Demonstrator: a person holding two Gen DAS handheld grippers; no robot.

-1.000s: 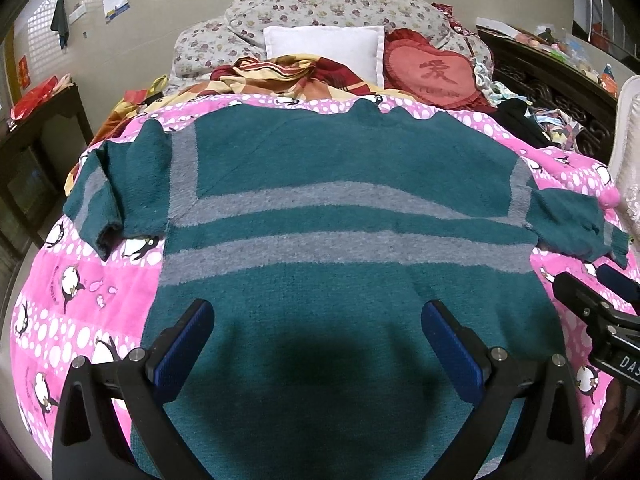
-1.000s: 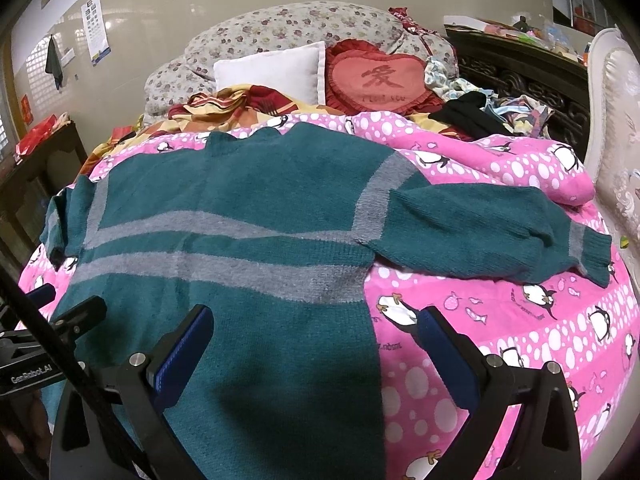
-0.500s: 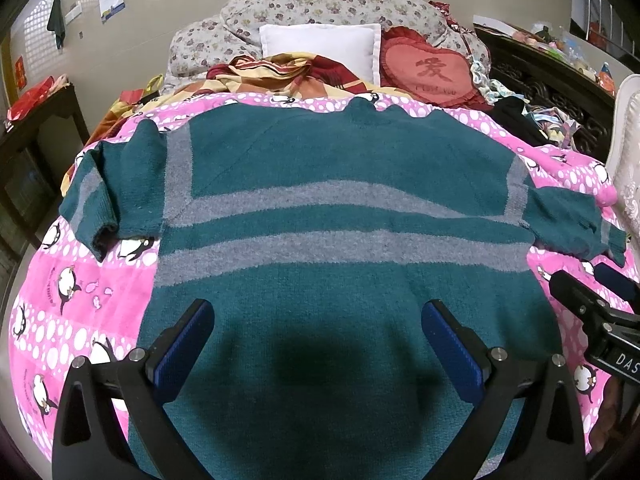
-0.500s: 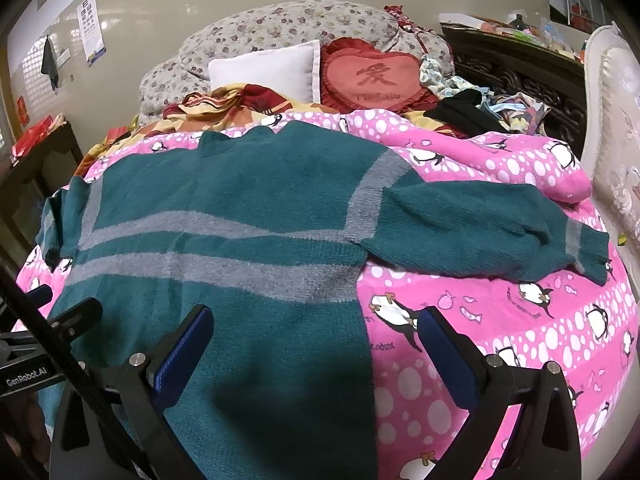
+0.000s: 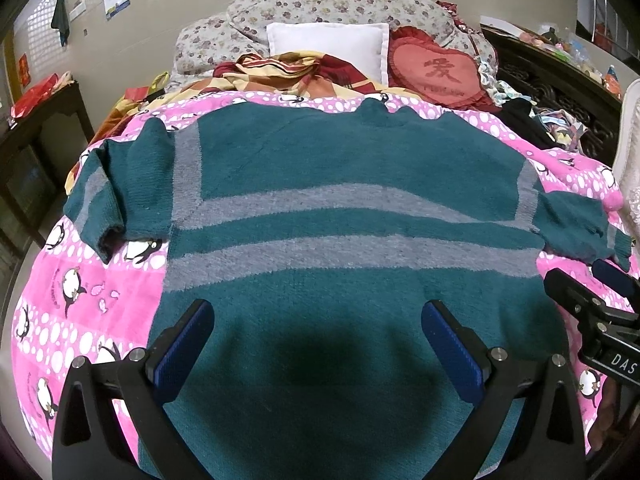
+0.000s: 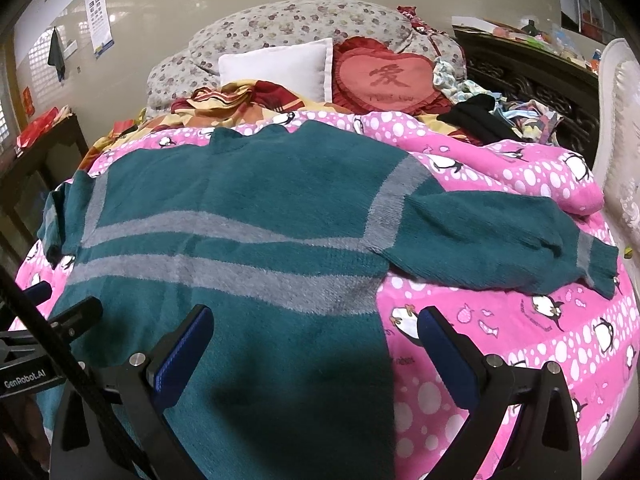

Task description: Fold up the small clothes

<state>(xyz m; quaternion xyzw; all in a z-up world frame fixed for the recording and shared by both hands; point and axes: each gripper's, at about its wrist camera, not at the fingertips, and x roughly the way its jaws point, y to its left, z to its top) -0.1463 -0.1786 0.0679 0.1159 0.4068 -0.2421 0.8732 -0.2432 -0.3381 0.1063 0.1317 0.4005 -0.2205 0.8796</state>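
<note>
A teal sweater (image 5: 340, 168) with grey stripes lies flat on a pink penguin blanket (image 5: 80, 292), neck away from me. Its left sleeve (image 5: 116, 192) is bent back near the shoulder. Its right sleeve (image 6: 500, 244) stretches out across the blanket. My left gripper (image 5: 318, 334) hovers open above the sweater's lower middle, nothing between its blue pads (image 5: 184, 344). My right gripper (image 6: 316, 344) hovers open over the sweater's lower right side seam (image 6: 384, 344), empty too. The sweater (image 6: 240, 200) fills the right wrist view; each gripper shows at the edge of the other's view.
A white pillow (image 5: 328, 44), a red heart cushion (image 5: 440, 72) and a floral quilt (image 5: 320, 4) sit at the head of the bed. Loose clothes (image 6: 500, 116) pile at the back right. A dark side table (image 5: 36, 128) stands left, a padded headboard (image 6: 620, 140) right.
Both grippers have drifted slightly; the sweater sits a little lower and nearer in both views. The sweater itself has not moved and both grippers stay open.
</note>
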